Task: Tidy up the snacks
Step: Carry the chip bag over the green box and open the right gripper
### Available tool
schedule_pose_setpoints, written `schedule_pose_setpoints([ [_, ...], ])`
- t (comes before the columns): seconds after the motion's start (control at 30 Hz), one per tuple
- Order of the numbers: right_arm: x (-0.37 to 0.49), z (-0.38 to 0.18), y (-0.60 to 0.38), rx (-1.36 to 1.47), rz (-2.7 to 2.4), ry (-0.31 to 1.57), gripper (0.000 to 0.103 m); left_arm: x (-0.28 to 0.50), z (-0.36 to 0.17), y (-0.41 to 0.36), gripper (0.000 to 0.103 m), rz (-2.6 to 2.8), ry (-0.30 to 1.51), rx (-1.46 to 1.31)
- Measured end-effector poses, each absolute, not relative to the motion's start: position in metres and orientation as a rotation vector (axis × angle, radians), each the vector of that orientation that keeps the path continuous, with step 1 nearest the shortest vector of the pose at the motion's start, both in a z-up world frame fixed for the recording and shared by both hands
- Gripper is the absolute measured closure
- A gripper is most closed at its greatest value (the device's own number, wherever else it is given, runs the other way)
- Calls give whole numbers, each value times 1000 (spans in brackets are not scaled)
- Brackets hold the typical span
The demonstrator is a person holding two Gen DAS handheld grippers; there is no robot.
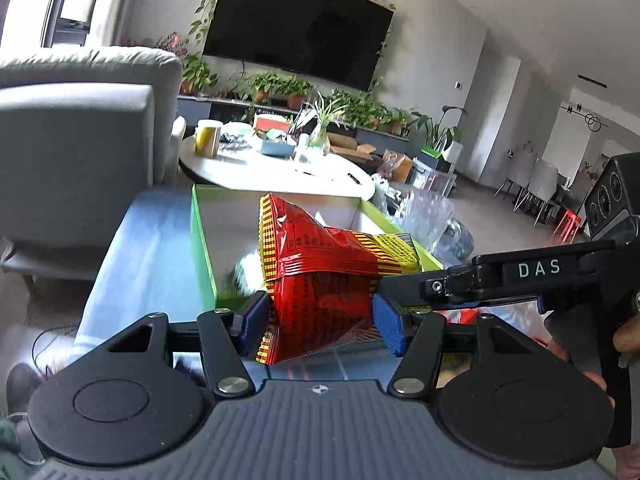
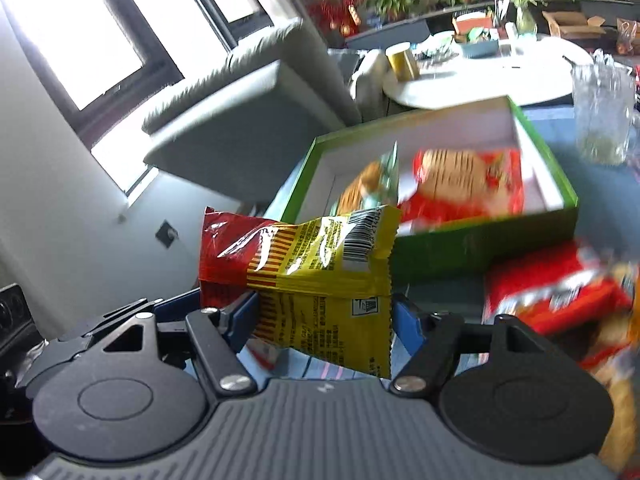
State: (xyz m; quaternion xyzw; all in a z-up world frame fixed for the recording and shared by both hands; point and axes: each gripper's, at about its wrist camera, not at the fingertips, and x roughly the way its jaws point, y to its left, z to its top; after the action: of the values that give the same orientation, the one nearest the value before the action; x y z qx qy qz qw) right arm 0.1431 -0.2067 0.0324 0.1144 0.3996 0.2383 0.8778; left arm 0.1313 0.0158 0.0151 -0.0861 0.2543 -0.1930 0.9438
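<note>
**One packet between two tongs, box part filled**

I have the red-and-yellow snack packet (image 1: 320, 276) held up just short of the green box (image 2: 480, 236), its red end pinched in my left tongs (image 1: 320, 320) and its yellow end in my right tongs (image 2: 324, 320) — both clamped on it. The box already holds a few packets (image 2: 460, 184); more red packets (image 2: 560, 292) lie on the bench (image 1: 152, 248) to the right — roughly midway, I judge.
</note>
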Motion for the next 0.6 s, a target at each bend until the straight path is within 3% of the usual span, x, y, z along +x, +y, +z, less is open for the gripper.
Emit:
schedule_pose_setpoints([
  [0.6, 246, 49, -198, 273, 496, 748, 58, 241, 25, 8, 47, -322, 512, -172],
])
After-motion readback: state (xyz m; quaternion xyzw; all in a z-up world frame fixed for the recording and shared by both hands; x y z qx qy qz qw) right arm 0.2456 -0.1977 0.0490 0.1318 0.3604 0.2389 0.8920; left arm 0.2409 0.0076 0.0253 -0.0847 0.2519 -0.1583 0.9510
